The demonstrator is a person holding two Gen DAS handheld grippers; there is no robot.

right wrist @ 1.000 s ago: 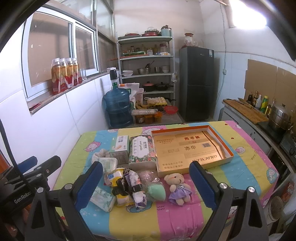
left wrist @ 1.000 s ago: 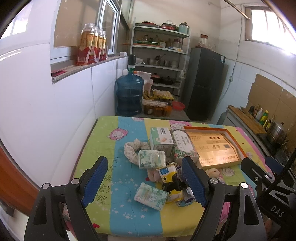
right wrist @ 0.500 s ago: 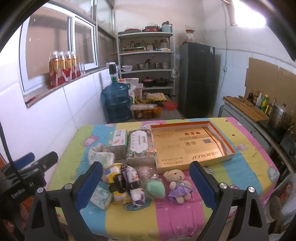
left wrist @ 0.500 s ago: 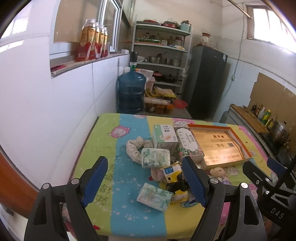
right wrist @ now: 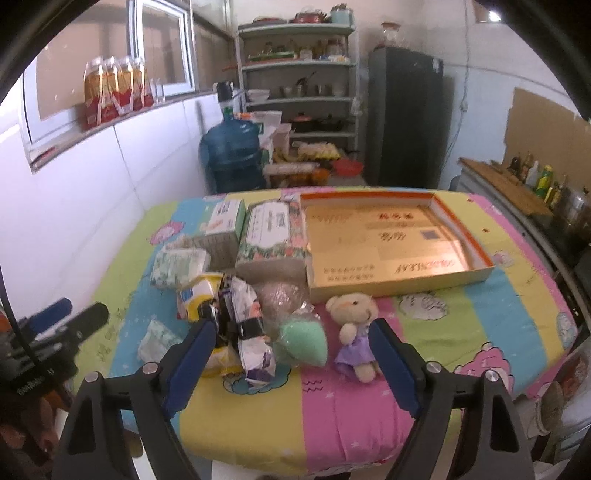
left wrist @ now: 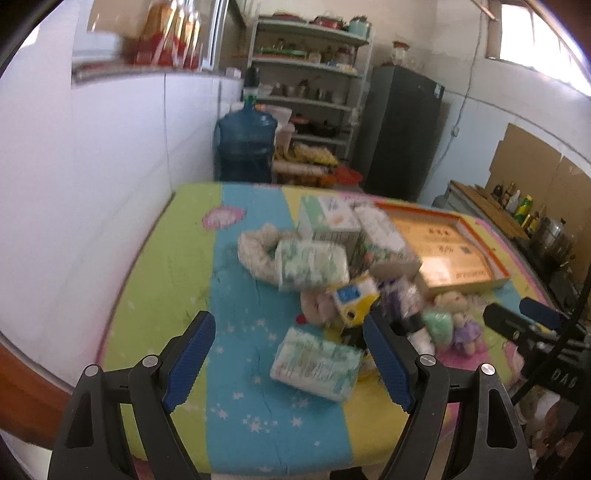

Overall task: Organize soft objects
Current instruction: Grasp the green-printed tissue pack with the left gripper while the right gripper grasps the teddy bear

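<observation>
striped tablecloth point(right wrist: 480, 317) | water jug point(right wrist: 231, 157) by wall | shelf point(right wrist: 299, 70) behind

Daylight enters from a high window point(left wrist: 532, 33), blown out. Left view motion-blurred; right sharper. Fisheye bends edges, corners black.

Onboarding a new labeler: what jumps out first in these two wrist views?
First, the jumble of soft packs and pouches heaped at the middle of the striped cartoon tablecloth, with a small teddy bear in a purple dress and a green sponge at its right edge. Behind them lies a large open orange-rimmed gift box, empty. The left gripper and right gripper both hang open above the table's near edge, holding nothing.
</observation>
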